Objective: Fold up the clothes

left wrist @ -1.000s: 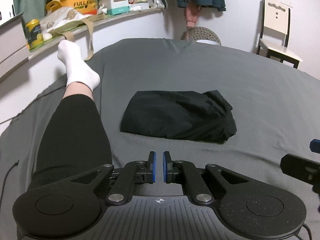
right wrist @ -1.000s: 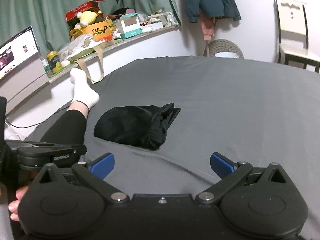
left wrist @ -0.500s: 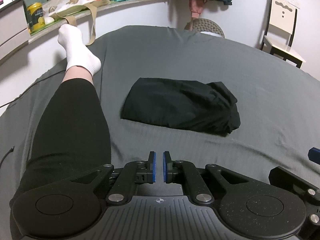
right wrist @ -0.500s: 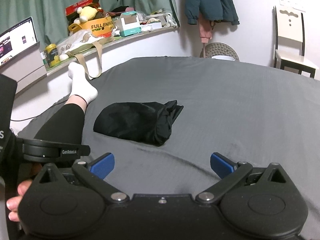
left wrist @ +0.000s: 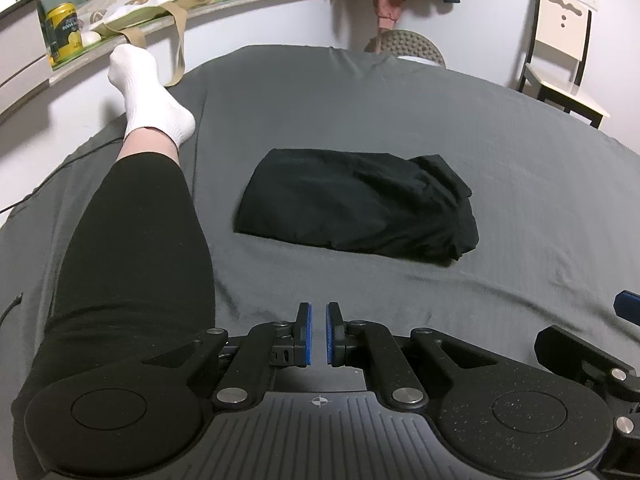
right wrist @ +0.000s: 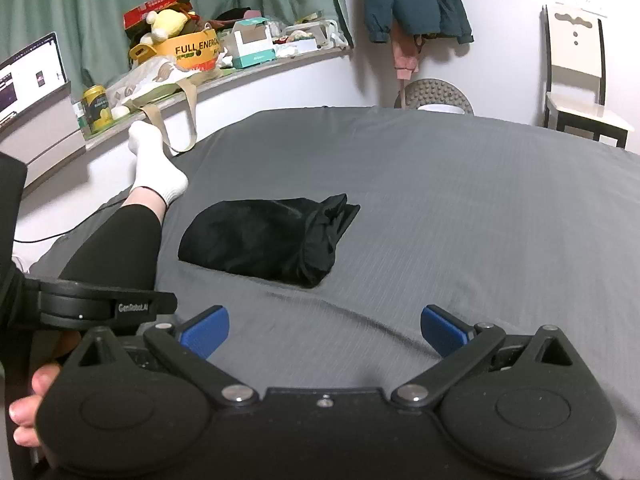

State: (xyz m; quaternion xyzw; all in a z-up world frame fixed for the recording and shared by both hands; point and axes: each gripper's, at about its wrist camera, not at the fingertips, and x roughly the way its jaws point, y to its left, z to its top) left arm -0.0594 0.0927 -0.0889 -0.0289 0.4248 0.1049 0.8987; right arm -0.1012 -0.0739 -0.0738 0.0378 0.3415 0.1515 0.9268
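My left gripper (left wrist: 317, 334) is clenched with nothing in it, the blue pads nearly touching with just a sliver of gap. The right gripper (right wrist: 324, 330) is spread wide, also empty. Both hover over the grey bedsheet (left wrist: 400, 120), short of the black garment (left wrist: 356, 204), which is my landmark here. It lies folded into a compact bundle in the middle of the bed, smooth on its left end and bunched up at its right end. My leg (left wrist: 132, 248) in black leggings and a white sock (left wrist: 148, 96) stretches along the left of the garment, apart from it. Beyond it a chair (left wrist: 560, 52) stands off the bed's far right corner.
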